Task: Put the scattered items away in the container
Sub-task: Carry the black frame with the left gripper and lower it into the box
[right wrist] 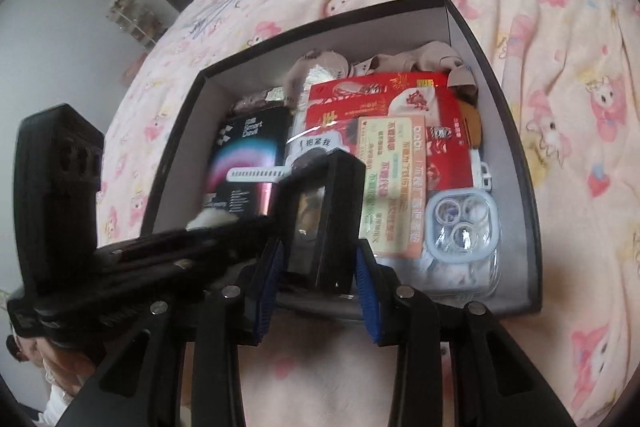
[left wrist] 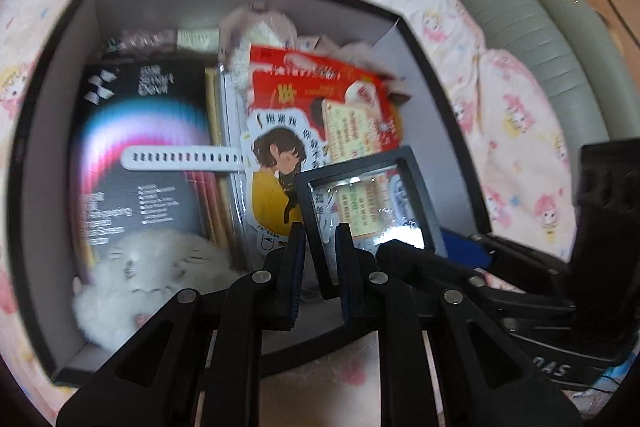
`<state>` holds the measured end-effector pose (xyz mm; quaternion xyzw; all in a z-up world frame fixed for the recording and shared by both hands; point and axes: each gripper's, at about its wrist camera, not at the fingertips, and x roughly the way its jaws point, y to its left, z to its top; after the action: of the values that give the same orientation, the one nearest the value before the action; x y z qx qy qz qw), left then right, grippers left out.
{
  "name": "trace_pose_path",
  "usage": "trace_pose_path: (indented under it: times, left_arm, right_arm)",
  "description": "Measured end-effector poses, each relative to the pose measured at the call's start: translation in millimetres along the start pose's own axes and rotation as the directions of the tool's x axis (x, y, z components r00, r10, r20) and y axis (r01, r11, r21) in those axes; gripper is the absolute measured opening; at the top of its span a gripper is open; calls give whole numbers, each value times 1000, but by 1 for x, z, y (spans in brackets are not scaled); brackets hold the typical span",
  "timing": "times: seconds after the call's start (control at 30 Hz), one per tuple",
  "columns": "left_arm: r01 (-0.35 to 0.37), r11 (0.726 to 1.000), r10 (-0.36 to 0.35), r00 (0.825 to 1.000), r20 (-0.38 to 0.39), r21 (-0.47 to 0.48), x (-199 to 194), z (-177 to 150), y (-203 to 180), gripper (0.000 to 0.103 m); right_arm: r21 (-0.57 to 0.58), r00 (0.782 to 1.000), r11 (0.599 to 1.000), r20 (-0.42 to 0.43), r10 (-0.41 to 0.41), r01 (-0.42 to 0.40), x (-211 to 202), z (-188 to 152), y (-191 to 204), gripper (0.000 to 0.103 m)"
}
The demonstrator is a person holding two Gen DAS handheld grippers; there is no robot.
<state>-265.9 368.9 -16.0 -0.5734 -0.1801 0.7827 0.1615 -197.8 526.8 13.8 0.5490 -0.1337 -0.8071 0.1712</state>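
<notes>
One box [right wrist: 516, 131] held one black frame [left wrist: 360, 195], one red packet [right wrist: 384, 107], one white strap [left wrist: 184, 159], one plush [left wrist: 152, 267].

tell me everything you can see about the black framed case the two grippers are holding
The black display case is a flat square frame with a clear, shiny film window. It is held tilted over the open box. The left gripper pinches its thin lower edge; the right gripper clamps its sides. Cards show through the window.

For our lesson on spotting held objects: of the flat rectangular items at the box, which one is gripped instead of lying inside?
The black display frame with its clear window: both grippers, left gripper and right gripper, clamp its edges, while the others lie flat in the box.
</notes>
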Motion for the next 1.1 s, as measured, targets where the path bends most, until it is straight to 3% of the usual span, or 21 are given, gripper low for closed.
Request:
trace_pose_path:
  times: [0.2, 0.47, 0.67, 0.73, 0.83, 0.9, 1.03, 1.1]
  left_arm:
    - [-6, 1000, 6, 1000, -17, -5, 1, -2, 5, 12]
    - [-57, 998, 57, 998, 2, -3, -6, -3, 9, 12]
    - [54, 998, -54, 999, 3, -16, -9, -7, 9, 12]
    - [56, 998, -56, 998, 3, -1, -6, -4, 4, 12]
    - [27, 1000, -27, 999, -39, 2, 6, -4, 4, 12]
    - [-14, 1000, 14, 998, -53, 3, 8, -4, 5, 20]
    - [-123, 992, 124, 992, -16, 41, -5, -3, -1, 19]
    - [-88, 996, 89, 996, -8, 34, -14, -2, 0, 19]
  right_arm:
    - [-63, 998, 996, -16, -64, 63, 4, 3, 8, 31]
    - [-61, 992, 991, 58, -115, 119, -6, 3, -2, 31]
    - [-88, 995, 992, 48, -89, 93, -2, 4, 2, 31]
    - [-85, 994, 992, 54, -91, 95, -4, 3, 3, 31]
    - [-89, 992, 989, 55, -113, 117, -4, 3, 3, 31]
    - [-86, 991, 988, 45, -126, 129, -2, 3, 2, 31]
    - [-80, 991, 987, 26, -134, 136, 1, 3, -1, 31]
    - [-85, 991, 987, 23, -132, 134, 2, 3, 0, 31]
